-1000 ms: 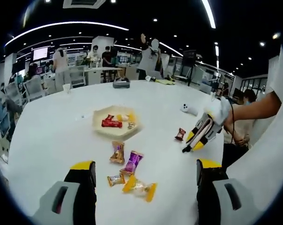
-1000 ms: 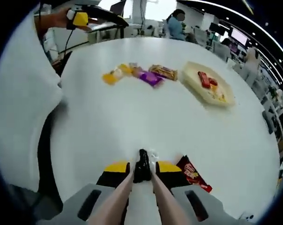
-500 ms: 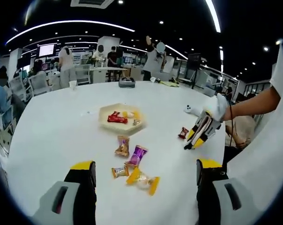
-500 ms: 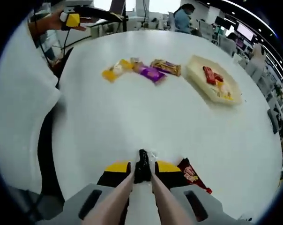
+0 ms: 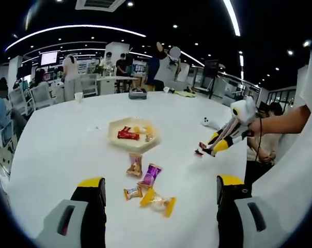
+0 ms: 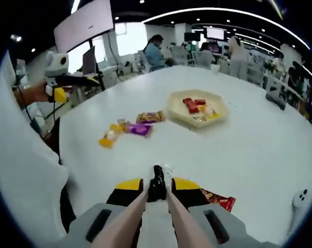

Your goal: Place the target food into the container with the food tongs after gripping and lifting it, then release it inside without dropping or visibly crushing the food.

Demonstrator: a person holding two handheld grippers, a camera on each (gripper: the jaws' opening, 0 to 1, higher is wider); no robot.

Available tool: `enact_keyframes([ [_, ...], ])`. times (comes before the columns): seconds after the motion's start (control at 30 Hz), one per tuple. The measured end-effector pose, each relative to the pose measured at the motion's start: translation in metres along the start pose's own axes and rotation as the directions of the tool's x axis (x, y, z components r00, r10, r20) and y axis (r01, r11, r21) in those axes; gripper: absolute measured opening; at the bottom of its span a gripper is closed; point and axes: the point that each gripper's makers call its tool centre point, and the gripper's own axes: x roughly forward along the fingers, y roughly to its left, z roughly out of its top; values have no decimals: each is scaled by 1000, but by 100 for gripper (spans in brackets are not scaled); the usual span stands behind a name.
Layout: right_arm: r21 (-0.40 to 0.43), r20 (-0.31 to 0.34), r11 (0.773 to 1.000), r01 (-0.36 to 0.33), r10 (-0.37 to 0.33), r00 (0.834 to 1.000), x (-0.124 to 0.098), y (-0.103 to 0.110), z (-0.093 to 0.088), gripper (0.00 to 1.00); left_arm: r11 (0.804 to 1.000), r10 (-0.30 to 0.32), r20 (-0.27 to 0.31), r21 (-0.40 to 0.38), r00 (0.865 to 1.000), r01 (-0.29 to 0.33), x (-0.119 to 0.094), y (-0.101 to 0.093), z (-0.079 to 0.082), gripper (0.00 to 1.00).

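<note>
Table [image 5: 58, 150] first: a wide, round white top that carries everything. Near its middle sits a pale, shallow container [image 5: 131, 137], hexagonal in outline, with a red packet and some yellow pieces lying inside it; the right gripper view shows the same container [image 6: 198, 107] farther off. Closer to the left gripper lies a loose cluster of wrapped snacks: a brown-and-gold packet [image 5: 134, 165], a purple packet [image 5: 151, 174] just beside it, and a yellow-ended wrapped candy [image 5: 157, 201] nearest the camera. The left gripper [image 5: 161, 194] hovers over the near edge with its yellow-tipped jaws standing wide apart and nothing between them.

Across the table, the right gripper [image 5: 218, 144] points down at a small dark red packet [image 5: 201, 149], with the tongs [image 5: 212, 150] at it. In the right gripper view, the right gripper [image 6: 157, 187] is closed on the tongs [image 6: 157, 182], whose black tips are pressed together. The red packet [image 6: 218, 199] lies just to their right, flat on the table, not between the tips.
</note>
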Motion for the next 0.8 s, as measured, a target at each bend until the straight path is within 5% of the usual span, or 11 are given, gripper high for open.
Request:
enact_keyframes([
  [0.2,126,141,992,29,-47,989,-12,0,21,20,1000,6,20,-4,1000,-6,-2,0,8,89],
  [0.8,185,241,981,64,-109,964,-16,-14,47,17,999,-19,16,39,1000,18,-7,1,7,89],
])
